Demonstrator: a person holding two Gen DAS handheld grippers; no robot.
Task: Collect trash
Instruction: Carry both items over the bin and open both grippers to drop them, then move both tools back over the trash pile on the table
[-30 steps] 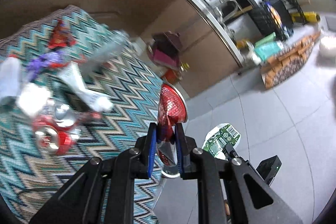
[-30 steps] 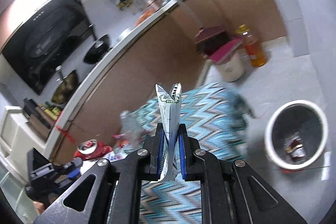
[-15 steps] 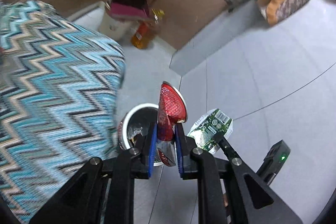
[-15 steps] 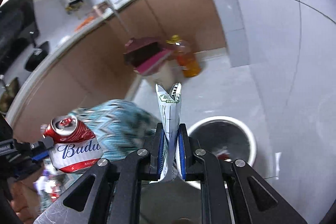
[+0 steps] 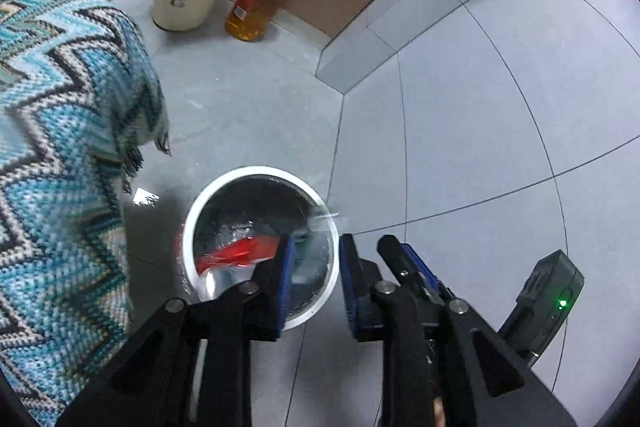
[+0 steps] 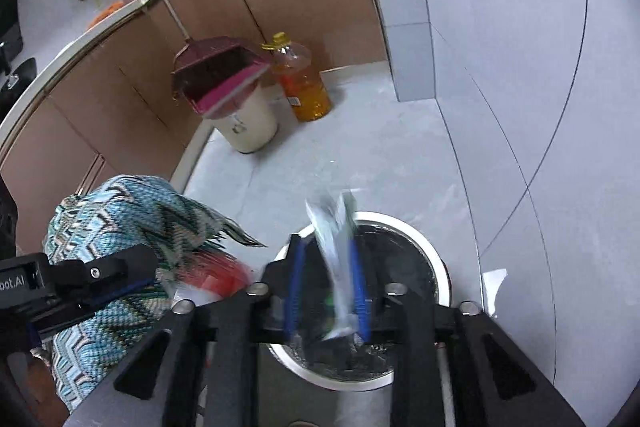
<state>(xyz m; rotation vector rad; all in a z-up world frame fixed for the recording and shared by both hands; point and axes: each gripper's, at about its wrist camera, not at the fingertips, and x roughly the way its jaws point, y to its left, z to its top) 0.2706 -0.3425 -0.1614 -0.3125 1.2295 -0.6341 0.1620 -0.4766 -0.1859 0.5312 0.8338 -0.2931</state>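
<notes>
Left gripper (image 5: 314,281) over white-rimmed bin (image 5: 208,195); jaws had just been opening, stood narrowly apart, nothing between. Red can (image 5: 240,253), blurred, inside bin near left rim. Right gripper (image 6: 328,291) above same bin (image 6: 424,243); jaws had just been opening; blurred white-green carton (image 6: 336,259) between them, against right pad only, grip loose. Zigzag cloth (image 5: 60,167) left of bin, not touching. Oil bottle (image 6: 302,83) beside cream bucket (image 6: 248,125) at cabinet base.
</notes>
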